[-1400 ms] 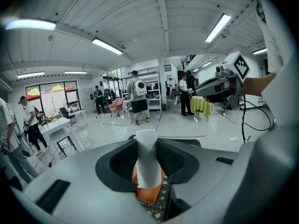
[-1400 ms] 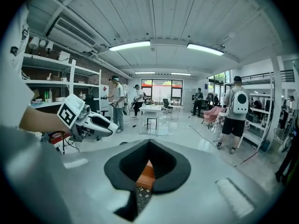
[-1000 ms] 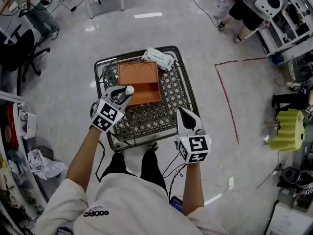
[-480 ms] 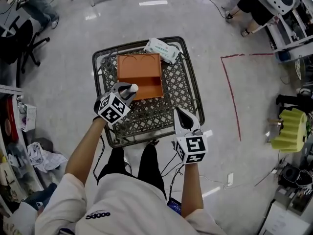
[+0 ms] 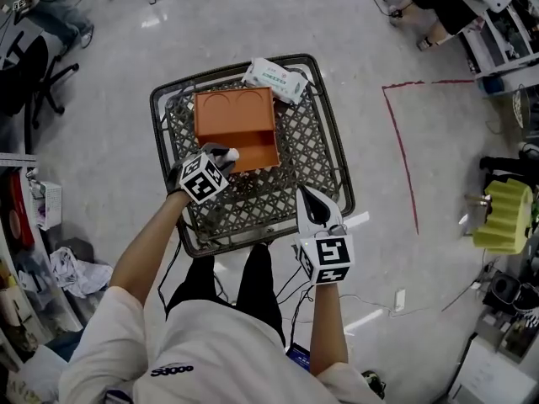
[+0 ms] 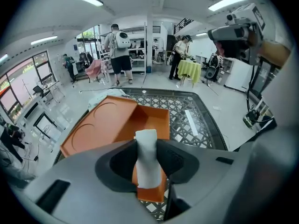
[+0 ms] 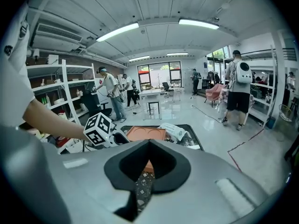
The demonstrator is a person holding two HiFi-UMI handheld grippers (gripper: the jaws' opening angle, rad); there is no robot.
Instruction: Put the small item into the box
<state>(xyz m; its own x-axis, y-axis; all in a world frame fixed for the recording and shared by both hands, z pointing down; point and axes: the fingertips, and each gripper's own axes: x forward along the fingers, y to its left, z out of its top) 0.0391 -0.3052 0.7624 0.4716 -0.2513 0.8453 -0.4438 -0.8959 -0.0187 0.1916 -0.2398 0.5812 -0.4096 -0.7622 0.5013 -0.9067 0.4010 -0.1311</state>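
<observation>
An orange box point(image 5: 255, 149) lies open on a black lattice table point(image 5: 327, 154), its lid point(image 5: 231, 111) folded flat to the far side. My left gripper point(image 5: 225, 153) hangs over the box's near left corner, shut on a small white item point(image 5: 231, 153). In the left gripper view the white item point(image 6: 147, 164) stands upright between the pads, with the orange box point(image 6: 150, 120) just beyond it. My right gripper point(image 5: 306, 194) is shut and empty above the table's near right part. In the right gripper view, the right gripper point(image 7: 148, 143) points at the box point(image 7: 145, 133).
A white soft packet point(image 5: 275, 78) lies at the table's far edge, beside the lid. A red line point(image 5: 402, 150) runs on the floor to the right. People stand and sit around the room, and shelves point(image 5: 25, 225) with clutter are at my left.
My left gripper has sunk toward the box's near left corner with the white item still in it. The right gripper has come down a little over the table.
</observation>
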